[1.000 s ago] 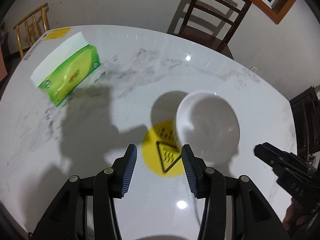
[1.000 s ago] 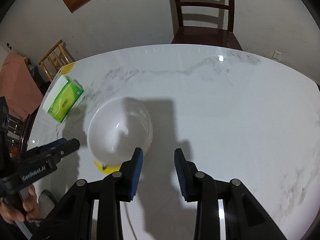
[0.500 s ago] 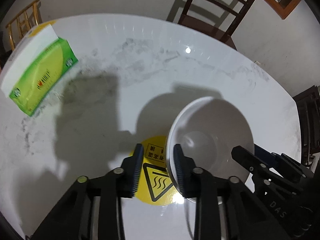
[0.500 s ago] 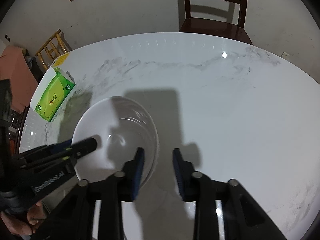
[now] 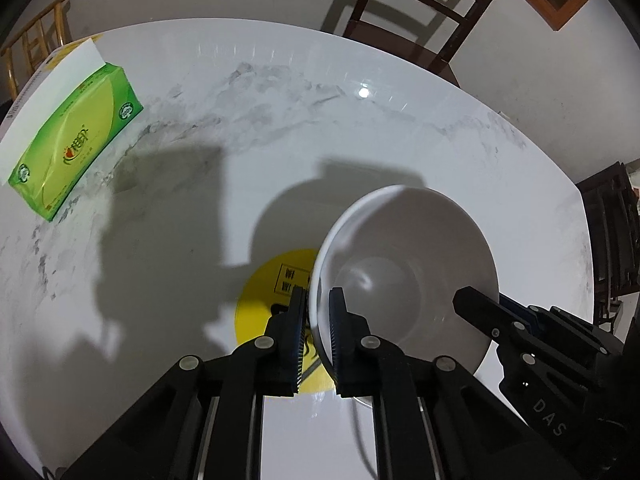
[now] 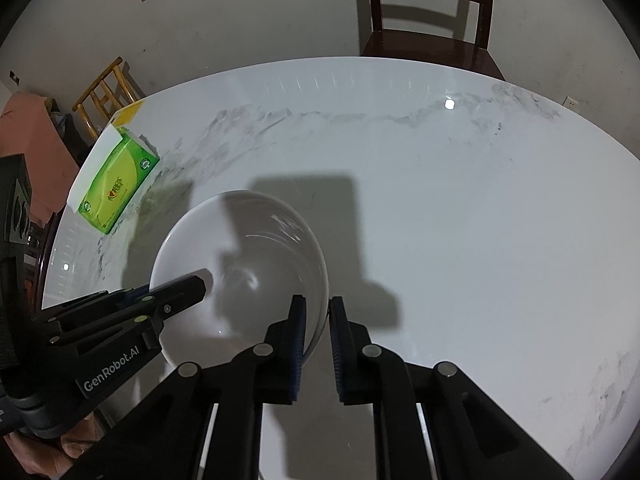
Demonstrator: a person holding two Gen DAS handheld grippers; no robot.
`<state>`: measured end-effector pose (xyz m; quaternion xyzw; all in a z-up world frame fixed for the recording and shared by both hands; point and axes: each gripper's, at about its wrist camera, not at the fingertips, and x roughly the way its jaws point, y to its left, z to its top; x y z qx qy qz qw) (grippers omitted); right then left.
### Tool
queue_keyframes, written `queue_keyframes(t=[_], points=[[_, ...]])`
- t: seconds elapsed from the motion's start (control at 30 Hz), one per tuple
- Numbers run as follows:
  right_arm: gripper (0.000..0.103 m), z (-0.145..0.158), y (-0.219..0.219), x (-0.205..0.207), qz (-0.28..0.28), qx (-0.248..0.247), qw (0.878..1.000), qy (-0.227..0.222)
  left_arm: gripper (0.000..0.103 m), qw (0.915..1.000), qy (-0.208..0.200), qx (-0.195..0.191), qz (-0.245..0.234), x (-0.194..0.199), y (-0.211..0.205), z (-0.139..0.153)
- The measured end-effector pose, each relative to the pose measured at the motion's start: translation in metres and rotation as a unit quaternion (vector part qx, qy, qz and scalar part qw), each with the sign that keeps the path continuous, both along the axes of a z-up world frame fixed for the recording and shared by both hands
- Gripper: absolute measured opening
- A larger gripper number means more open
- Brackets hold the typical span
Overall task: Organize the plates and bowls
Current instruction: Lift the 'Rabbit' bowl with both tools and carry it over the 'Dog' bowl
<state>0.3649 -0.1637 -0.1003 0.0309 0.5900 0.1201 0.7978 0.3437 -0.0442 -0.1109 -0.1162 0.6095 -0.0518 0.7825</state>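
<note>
Left wrist view shows the white bowl (image 5: 404, 276) sitting on the marble counter (image 5: 280, 128), partly over a yellow warning sticker (image 5: 272, 300). The left gripper (image 5: 318, 336) straddles the bowl's near-left rim, one pad outside the wall and one inside; its fingers (image 5: 298, 340) have just been closing and now pinch the rim between them. In the right wrist view, the right gripper (image 6: 316, 340) does the same on the opposite side of the bowl (image 6: 240, 272): its fingers (image 6: 297, 344) have just drawn in and clamp the thin wall there. Each gripper appears in the other's view, reaching in over the bowl.

The bowl looks like glazed ceramic: stiff, smooth, probably slippery against the ribbed pads, and breakable if dropped on stone. The rim is the only practical place to hold, and two opposite pinches should keep it level; lifting unevenly could let it swing or slip. A green tissue box (image 5: 76, 144) lies well apart near the far-left edge. No plates are visible.
</note>
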Motion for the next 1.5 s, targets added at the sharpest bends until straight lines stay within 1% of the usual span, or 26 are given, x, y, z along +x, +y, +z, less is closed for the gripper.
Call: queue_keyframes(t=[0.3, 0.7, 0.97, 1.13, 1.5], points=[[0.012, 0.020, 0.001, -0.024, 0.003, -0.004, 1.000, -0.001, 0.009, 0.9999, -0.005, 0.005, -0.008, -0.023, 0.000, 0.020], [0.012, 0.056, -0.005, -0.066, 0.005, -0.006, 1.000, -0.019, 0.008, 0.9994, -0.024, 0.014, -0.023, -0.056, -0.011, 0.058], [0.012, 0.077, -0.005, -0.099, 0.010, -0.009, 1.000, -0.023, 0.008, 0.9990, -0.023, 0.022, -0.032, -0.084, -0.013, 0.076], [0.012, 0.088, -0.001, -0.120, 0.013, -0.006, 1.000, -0.028, 0.008, 0.9985, -0.032, 0.027, -0.035, -0.104, -0.010, 0.091], [0.012, 0.102, 0.011, -0.167, 0.028, -0.010, 0.999, -0.032, 0.008, 0.9984, -0.034, 0.029, -0.036, -0.150, 0.000, 0.108]])
